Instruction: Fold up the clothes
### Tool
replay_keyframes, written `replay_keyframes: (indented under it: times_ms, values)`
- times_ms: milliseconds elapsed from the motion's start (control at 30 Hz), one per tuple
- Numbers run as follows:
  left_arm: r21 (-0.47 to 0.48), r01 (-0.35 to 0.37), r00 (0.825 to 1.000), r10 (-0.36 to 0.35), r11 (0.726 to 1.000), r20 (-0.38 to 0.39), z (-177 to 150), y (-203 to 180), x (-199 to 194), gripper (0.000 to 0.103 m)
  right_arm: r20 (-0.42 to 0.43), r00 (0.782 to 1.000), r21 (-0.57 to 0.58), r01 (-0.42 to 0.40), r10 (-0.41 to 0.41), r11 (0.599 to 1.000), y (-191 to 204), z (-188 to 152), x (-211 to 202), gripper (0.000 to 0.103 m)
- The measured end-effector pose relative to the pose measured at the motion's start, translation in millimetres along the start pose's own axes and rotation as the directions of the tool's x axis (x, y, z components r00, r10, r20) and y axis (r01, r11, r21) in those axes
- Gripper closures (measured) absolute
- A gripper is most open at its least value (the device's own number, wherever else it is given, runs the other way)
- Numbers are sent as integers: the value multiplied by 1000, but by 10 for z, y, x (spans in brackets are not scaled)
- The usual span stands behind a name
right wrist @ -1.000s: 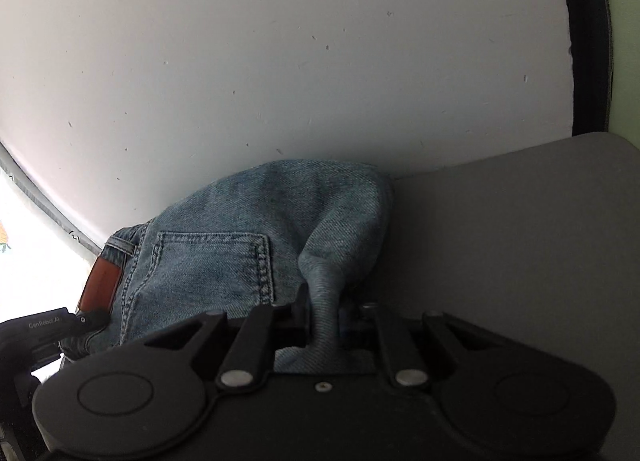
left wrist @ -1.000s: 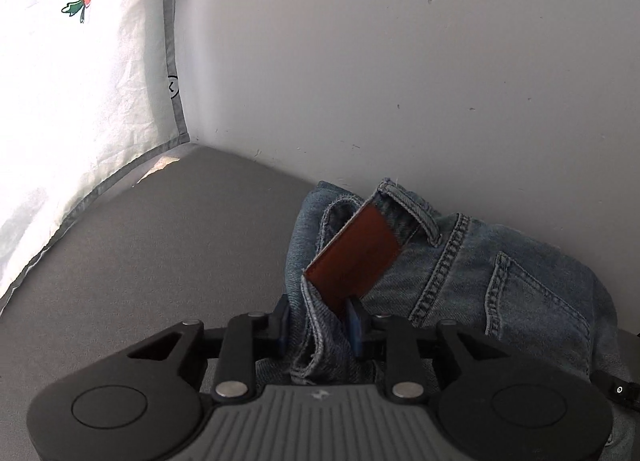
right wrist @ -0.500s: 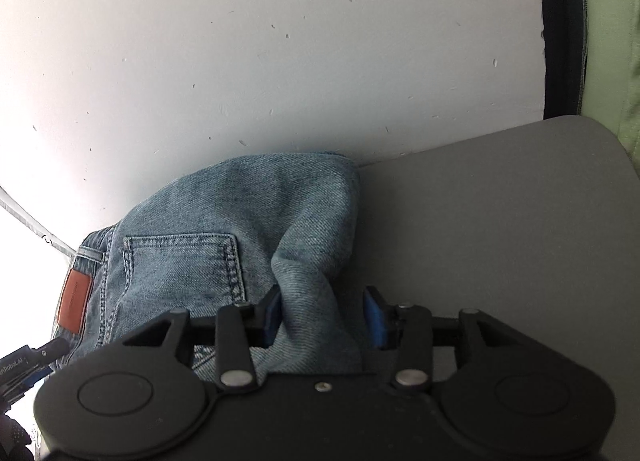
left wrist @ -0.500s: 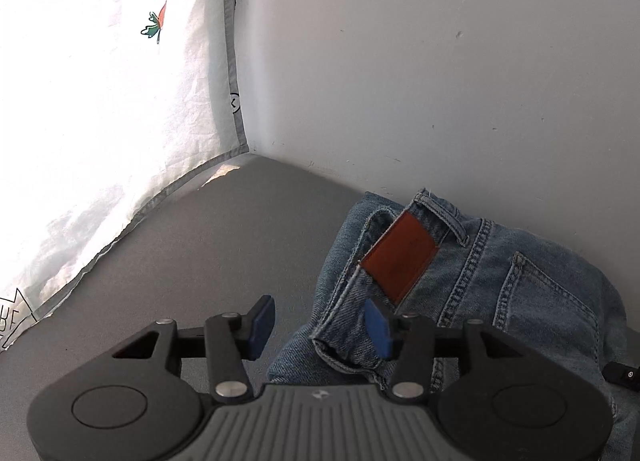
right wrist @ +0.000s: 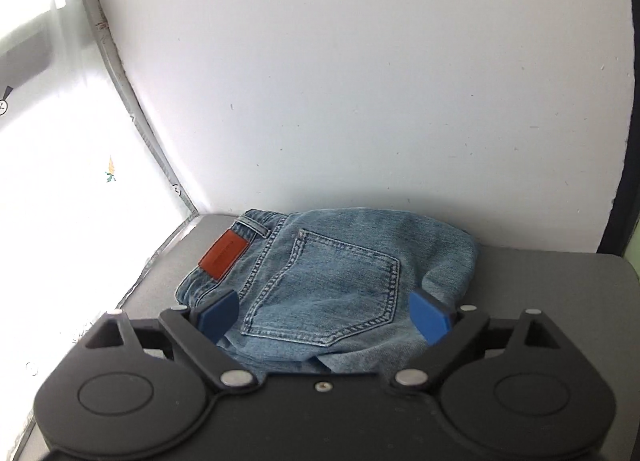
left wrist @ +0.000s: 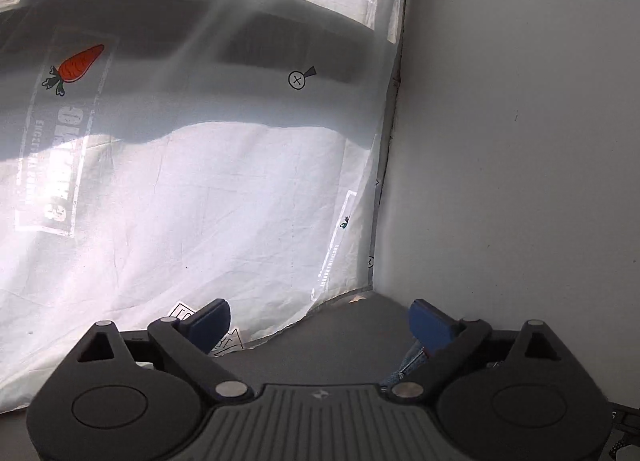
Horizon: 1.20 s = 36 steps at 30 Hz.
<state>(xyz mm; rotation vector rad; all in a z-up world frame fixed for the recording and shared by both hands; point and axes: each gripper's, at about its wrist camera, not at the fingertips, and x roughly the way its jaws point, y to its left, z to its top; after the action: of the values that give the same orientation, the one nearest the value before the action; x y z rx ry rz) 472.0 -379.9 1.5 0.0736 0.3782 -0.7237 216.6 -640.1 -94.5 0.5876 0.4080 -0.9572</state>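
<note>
The folded pair of light-blue denim jeans (right wrist: 332, 285) lies as a compact bundle on the dark grey table (right wrist: 552, 301), back pocket and rust-brown leather waistband patch (right wrist: 224, 255) facing up, pushed close against the white back wall (right wrist: 360, 81), probably so the finished fold sits out of the way. The right tongs (right wrist: 326, 319) hang above its near edge, jaws opening wide, blue pads clear of the cloth and gripping nothing. The left tongs (left wrist: 320, 325) are likewise opening and empty, aimed at the corner where a translucent white printed sheet with a carrot picture (left wrist: 180, 181) meets the wall; only a sliver of denim shows by its right finger. Bare table lies to the right of the bundle and along its left side; the wall and the sheet close off the far side and left.
</note>
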Motion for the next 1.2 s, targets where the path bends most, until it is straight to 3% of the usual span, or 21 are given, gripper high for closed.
replay_keyframes:
  times_ms: [167, 300, 533, 600, 700, 833, 1033, 1200]
  values:
    - [-9, -150, 984, 150, 989, 99, -125, 50, -1088, 0, 37, 978, -196, -196, 207, 961, 516, -134, -537, 1]
    - [-23, -254, 956, 254, 967, 143, -298, 75, -1944, 0, 32, 934, -305, -330, 356, 893, 837, -368, -1044, 1]
    - [-86, -429, 883, 438, 899, 170, -698, 156, -3313, 0, -41, 852, -386, -495, 522, 778, 1042, -834, -2027, 1]
    - [-137, -480, 851, 498, 867, 167, -863, 145, -3708, 0, -74, 827, -416, -533, 557, 737, 1031, -984, -2345, 1]
    - [-192, -508, 831, 537, 840, 148, -1108, 99, -4229, 0, -108, 798, -492, -561, 593, 665, 941, -1236, -2835, 1]
    - [-219, -536, 825, 561, 815, 69, -1416, 34, -4722, 0, -161, 773, -572, -580, 614, 580, 775, -1579, -3435, 1]
    - [-234, -562, 824, 561, 794, -74, -1862, -24, -5332, 0, -265, 758, -554, -626, 596, 549, 509, -1917, -4031, 1]
    - [-194, -602, 799, 582, 775, -151, -2130, -122, -5672, 0, -314, 771, -567, -620, 554, 542, 322, -2177, -4392, 1]
